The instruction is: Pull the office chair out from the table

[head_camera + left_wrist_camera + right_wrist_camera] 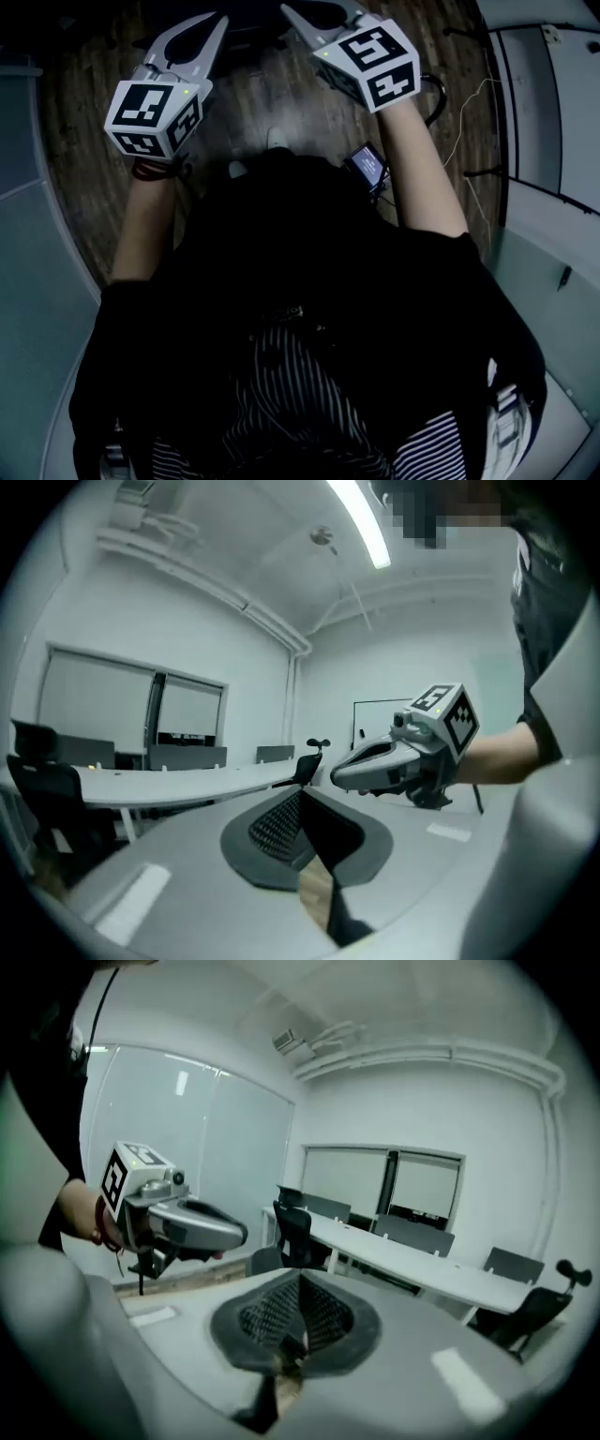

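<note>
A dark wooden floor (84,122) is being looked down on in the head view. A long white table (422,1262) is being shown across the room in both gripper views, under blinded windows (384,1183). Most of the head view is being filled by the person's dark top (309,281), with both bare forearms being held out ahead.

Black chairs are being seen at that table. One office chair (292,1230) is being shown close against one end. A second chair (309,761), with a headrest, is being shown at the other end. Both are well apart from the grippers, and which one the task means cannot be told.

At the top of the head view, between the raised grippers, a dark shape (253,28) is being left too dim to name.

The left gripper (217,19) is being held up with its jaws closed together and nothing between them. The right gripper (289,11) is being held up likewise, its jaws pressed together on nothing.

A small lit device (366,164) is being seen just beside the right forearm.
</note>
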The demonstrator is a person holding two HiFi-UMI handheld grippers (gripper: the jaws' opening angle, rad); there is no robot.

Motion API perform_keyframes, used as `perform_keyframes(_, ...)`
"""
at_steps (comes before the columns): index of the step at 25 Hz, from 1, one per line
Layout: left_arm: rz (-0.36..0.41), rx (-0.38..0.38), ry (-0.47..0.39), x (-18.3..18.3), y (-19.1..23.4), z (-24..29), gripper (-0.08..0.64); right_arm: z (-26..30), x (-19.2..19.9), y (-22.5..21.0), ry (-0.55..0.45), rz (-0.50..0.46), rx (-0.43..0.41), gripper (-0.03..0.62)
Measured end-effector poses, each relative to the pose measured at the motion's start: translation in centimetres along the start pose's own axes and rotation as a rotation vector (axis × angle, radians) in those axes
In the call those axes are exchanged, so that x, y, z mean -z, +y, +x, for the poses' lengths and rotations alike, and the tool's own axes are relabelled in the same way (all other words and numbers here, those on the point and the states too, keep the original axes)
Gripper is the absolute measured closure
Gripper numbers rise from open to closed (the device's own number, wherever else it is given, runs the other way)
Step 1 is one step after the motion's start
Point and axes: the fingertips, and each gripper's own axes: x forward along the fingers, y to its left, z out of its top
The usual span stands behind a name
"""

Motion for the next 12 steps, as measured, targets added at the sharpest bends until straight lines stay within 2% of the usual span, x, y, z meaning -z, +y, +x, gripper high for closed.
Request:
perform_keyframes(2, -0.029, 0.052, -0.015, -0.4, -0.9, -0.1, 0.554, -0.7, -1.0, 0.0, -0.050, 0.032, -0.003, 0.592)
perform_keyframes(7, 0.061, 0.119, 0.019, -0.5, -2.1, 0.1, 0.554, -2.7, -1.8, -1.3, -0.050, 0.028, -0.042, 0.592)
perform_keyframes(9, 0.080, 0.146, 0.024, -0.2, -2.4, 0.1, 0.554, -3.0, -1.7, -1.4, -0.042, 0.025, -0.032, 0.592)
perform_keyframes(12, 0.090, 0.146, 0.015, -0.6, -2.0, -0.3, 0.554, -2.4, -1.7, -0.7, -0.036, 0.014, -0.021, 0.592)
